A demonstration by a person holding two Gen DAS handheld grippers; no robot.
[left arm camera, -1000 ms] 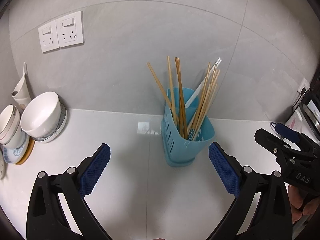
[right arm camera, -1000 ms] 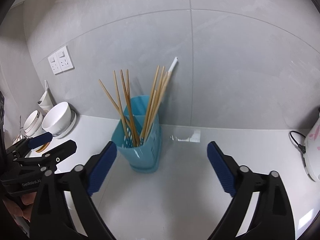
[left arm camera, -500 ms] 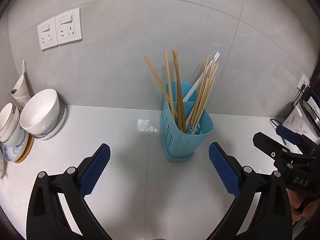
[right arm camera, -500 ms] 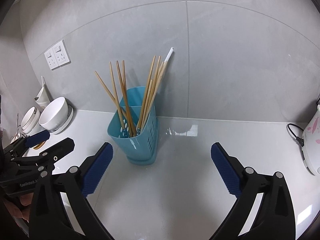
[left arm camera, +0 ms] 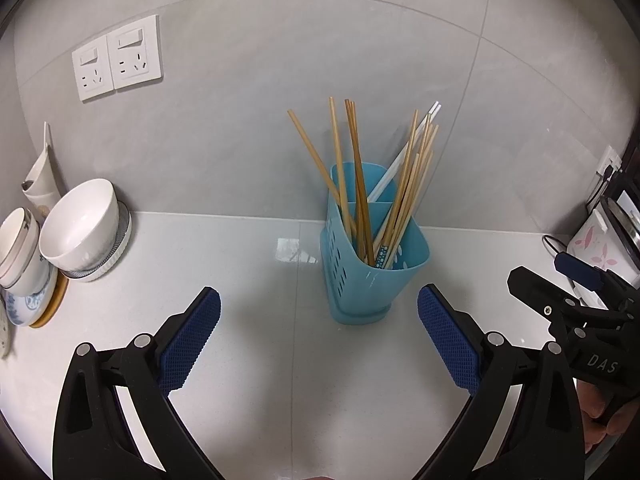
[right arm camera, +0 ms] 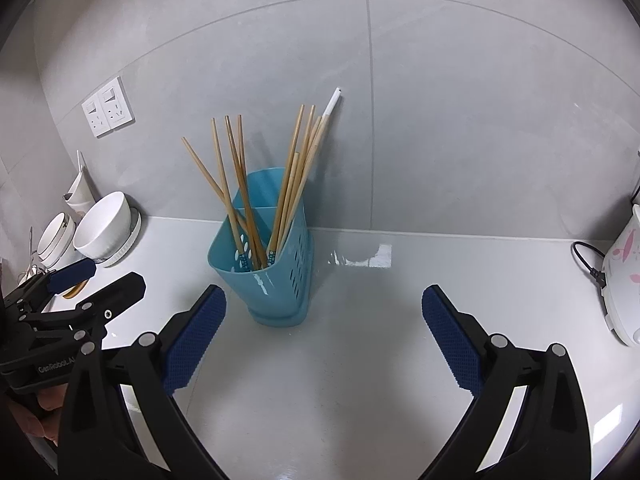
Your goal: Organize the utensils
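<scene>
Both grippers, left (left arm camera: pixel 319 334) and right (right arm camera: pixel 324 336), spread wide and empty above the white counter (left arm camera: pixel 240 360), perforated blue plastic utensil holder (left arm camera: pixel 372 276) with wooden chopsticks (left arm camera: pixel 360 184) standing near the wall; suggest pinching one stick high, lifting straight; compartment bottoms hidden, counts unclear.

The left tongs (left arm camera: pixel 319 320) gape wide and empty above the white bench (left arm camera: pixel 256 312), facing a blue holder (left arm camera: pixel 370 280) full of wooden chopsticks (left arm camera: pixel 360 184), with stacked bowls (left arm camera: pixel 80 228) at far left and the right tongs (left arm camera: pixel 560 284) at the right edge.
</scene>
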